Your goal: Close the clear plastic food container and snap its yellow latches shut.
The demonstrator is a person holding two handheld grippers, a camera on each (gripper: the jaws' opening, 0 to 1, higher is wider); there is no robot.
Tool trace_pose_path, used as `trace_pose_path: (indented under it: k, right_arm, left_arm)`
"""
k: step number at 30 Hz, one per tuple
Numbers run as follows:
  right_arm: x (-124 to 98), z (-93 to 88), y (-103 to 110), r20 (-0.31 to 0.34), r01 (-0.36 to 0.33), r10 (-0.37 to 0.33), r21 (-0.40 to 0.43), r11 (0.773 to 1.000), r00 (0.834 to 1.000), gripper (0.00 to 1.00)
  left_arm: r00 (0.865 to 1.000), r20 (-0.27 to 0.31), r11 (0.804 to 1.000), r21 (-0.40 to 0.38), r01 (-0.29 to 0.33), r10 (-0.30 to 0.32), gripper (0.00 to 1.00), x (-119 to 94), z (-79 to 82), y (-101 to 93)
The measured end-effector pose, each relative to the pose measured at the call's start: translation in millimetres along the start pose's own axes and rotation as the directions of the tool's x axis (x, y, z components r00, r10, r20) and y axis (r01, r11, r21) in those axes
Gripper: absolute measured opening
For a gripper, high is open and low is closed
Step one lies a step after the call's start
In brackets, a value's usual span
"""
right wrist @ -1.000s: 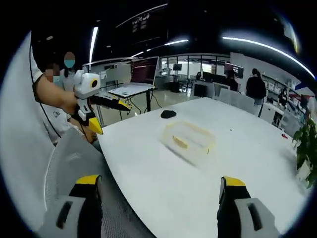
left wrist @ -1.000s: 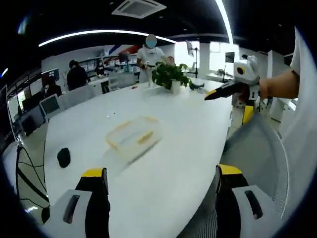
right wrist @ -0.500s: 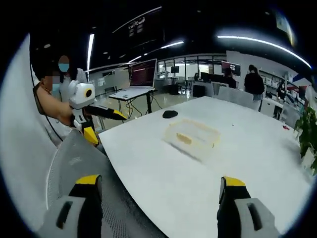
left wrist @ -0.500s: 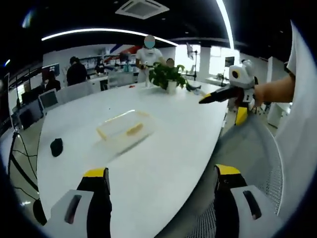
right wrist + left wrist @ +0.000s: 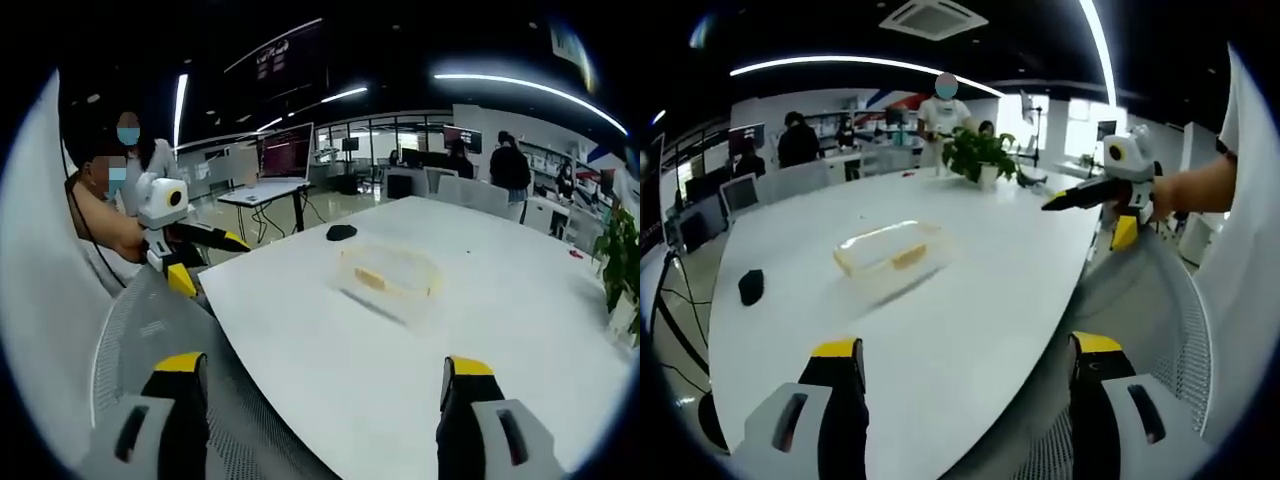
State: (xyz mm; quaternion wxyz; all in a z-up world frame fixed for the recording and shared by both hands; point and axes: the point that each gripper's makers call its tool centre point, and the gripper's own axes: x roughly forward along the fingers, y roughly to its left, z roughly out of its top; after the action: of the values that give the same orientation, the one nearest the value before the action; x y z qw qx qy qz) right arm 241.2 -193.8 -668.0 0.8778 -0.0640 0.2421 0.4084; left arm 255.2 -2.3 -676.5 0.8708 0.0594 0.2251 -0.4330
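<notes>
Clear plastic food container (image 5: 888, 256) with yellow latches (image 5: 908, 259) on the white table (image 5: 970, 300), well apart from both grippers; also out on the table in the right gripper view (image 5: 392, 274). Left gripper (image 5: 960, 400) released, jaws wide apart over the table edge and a grey mesh chair (image 5: 1140, 300). Right gripper (image 5: 318, 410) likewise spread, grasping nothing. Small black object (image 5: 751, 286) near the far edge, potted plant (image 5: 983, 157) beyond.

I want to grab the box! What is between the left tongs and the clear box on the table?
Nothing but bare white table. In the left gripper view, the left tongs stand open, and the clear box sits farther along.
</notes>
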Motion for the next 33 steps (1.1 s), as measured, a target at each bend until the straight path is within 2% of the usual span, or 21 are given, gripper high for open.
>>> trace_pose_path:
  k: [5, 8, 12, 21, 33]
  right_arm:
    - [-0.5, -4.5, -8.5, -0.007, 0.024, -0.024, 0.031, 0.999, 1.000, 0.99]
    - [0.4, -2.6, -5.8, 0.001, 0.021, -0.021, 0.026, 0.999, 1.000, 0.99]
    - [2.2, -4.2, -2.2, -0.010, 0.014, -0.014, 0.014, 1.000, 1.000, 0.99]
    - [1.1, -2.6, -4.4, 0.004, 0.020, -0.020, 0.030, 0.999, 1.000, 0.99]
    - [1.4, -2.5, -5.7, 0.007, 0.026, -0.026, 0.027, 0.999, 1.000, 0.99]
  left_arm:
    - [1.000, 0.012, 1.000, -0.007, 0.009, -0.009, 0.86, -0.6, 7.1, -4.2]
    - [0.999, 0.045, 0.999, -0.039, -0.007, 0.009, 0.88, -3.2, 11.6, -2.2]
    - [0.998, 0.056, 0.998, -0.060, -0.015, 0.018, 0.88, -3.7, 11.0, -1.1]
    - [0.999, 0.039, 0.999, -0.032, -0.003, 0.004, 0.89, -0.9, 8.6, -5.5]
    - [0.999, 0.039, 0.999, -0.033, -0.001, 0.002, 0.89, 0.2, 8.2, -5.5]
